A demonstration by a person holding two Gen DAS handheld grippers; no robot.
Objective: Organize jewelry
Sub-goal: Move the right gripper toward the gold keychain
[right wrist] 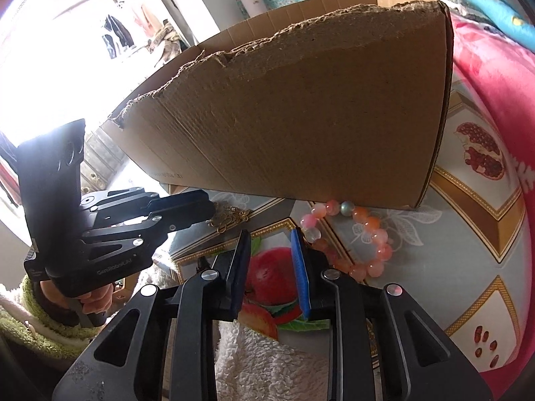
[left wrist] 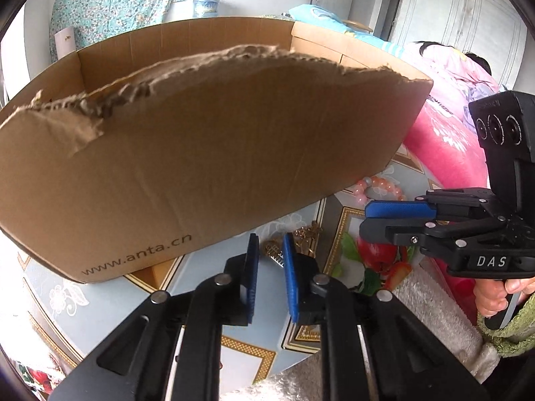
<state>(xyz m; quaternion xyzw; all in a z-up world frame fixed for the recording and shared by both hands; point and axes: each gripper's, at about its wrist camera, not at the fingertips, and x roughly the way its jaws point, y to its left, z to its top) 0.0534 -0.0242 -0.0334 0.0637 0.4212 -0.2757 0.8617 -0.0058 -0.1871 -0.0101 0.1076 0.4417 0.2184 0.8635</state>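
A bracelet of pink and orange beads (right wrist: 369,224) lies on the patterned tablecloth (right wrist: 451,220) against the foot of a cardboard box (right wrist: 301,117). My right gripper (right wrist: 271,232) hovers just left of it, jaws narrow with nothing between them, and its right finger hides part of the bracelet. Gold jewelry (left wrist: 302,235) lies by the box (left wrist: 200,150), and a piece of it shows past my left gripper (left wrist: 271,238), whose jaws stand narrow without pressing on it. In the left wrist view the right gripper (left wrist: 364,219) sits near the bracelet (left wrist: 378,187). In the right wrist view the left gripper (right wrist: 210,208) sits by the gold jewelry (right wrist: 230,219).
The tall torn box with "www.anta.cn" on it fills the far side. A pink blanket (left wrist: 441,147) lies to the right. A white fluffy towel (right wrist: 267,361) covers the near table edge. A person's hands in green cuffs (left wrist: 511,327) hold both grippers.
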